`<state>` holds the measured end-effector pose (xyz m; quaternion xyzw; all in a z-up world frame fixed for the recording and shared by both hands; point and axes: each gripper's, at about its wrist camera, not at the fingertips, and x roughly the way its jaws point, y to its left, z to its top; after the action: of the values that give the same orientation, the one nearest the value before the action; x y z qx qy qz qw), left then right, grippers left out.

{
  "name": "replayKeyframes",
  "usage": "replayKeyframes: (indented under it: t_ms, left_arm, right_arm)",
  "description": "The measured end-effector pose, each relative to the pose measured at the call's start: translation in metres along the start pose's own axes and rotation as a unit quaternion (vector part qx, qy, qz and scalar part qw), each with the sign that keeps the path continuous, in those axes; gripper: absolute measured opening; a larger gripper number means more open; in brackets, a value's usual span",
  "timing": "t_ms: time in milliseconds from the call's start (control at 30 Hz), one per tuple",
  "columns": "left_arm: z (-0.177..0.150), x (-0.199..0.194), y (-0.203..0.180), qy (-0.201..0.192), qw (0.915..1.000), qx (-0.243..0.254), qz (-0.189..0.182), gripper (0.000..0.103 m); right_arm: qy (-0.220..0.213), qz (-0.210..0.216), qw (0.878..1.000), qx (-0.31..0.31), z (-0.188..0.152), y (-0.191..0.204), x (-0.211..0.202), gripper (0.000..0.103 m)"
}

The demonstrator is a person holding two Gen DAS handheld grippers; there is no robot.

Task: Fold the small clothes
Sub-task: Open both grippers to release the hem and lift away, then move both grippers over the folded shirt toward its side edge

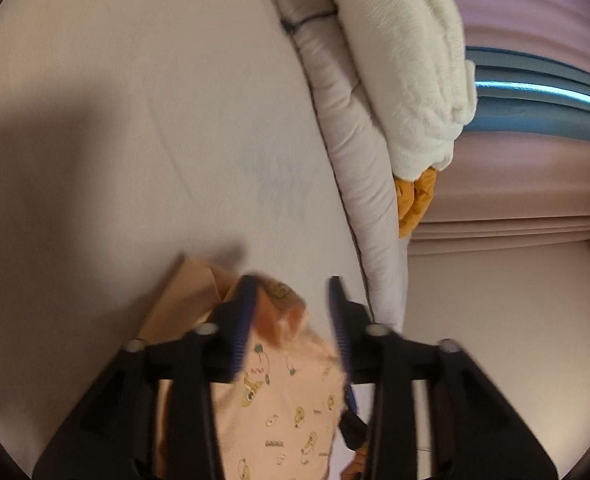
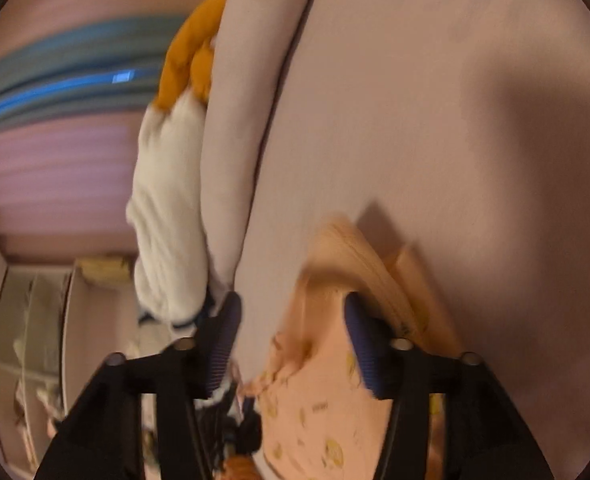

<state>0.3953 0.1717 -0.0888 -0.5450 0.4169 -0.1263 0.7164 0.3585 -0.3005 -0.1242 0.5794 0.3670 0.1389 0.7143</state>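
Note:
A small peach garment (image 1: 283,408) printed with little cartoon figures lies on a pale pink bed sheet (image 1: 135,120). In the left wrist view my left gripper (image 1: 293,284) is open just above the garment's bunched upper edge, its blue-padded fingers (image 1: 245,320) apart with cloth between them. In the right wrist view the same garment (image 2: 327,408) lies under my right gripper (image 2: 293,300), which is open. Its right finger (image 2: 365,344) rests over a raised fold of the cloth; the left finger is over bare sheet. The frames are blurred.
A rolled pale quilt (image 1: 351,152) runs along the bed's edge, with a white plush toy (image 1: 411,64) with orange feet (image 1: 415,200) on it. Pink curtains (image 1: 535,12) and a blue window strip (image 1: 535,92) lie beyond. The right wrist view shows a mirrored wardrobe (image 2: 31,340).

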Motion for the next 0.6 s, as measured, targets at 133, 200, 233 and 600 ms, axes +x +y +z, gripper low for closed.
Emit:
replayKeyframes:
  t_ms: [133, 200, 233, 600]
  left_arm:
    - [0.007, -0.018, -0.004, -0.012, 0.9994, 0.032, 0.008, 0.044]
    - [0.003, -0.027, -0.005, -0.009, 0.9988, 0.046, 0.014, 0.044]
    - [-0.002, -0.031, -0.008, -0.003, 0.9978, 0.064, 0.019, 0.044]
    - [-0.120, -0.038, -0.040, 0.075, 0.9446, 0.309, 0.082, 0.043]
  right_arm:
    - [-0.014, -0.008, 0.999, -0.038, -0.008, 0.004, -0.028, 0.055]
    - [-0.008, -0.025, 0.997, -0.073, -0.020, 0.007, -0.043, 0.055]
    - [-0.006, -0.033, 0.995, -0.089, -0.025, 0.009, -0.046, 0.055]
    - [0.066, -0.152, 0.913, -0.372, -0.117, 0.048, -0.052, 0.037]
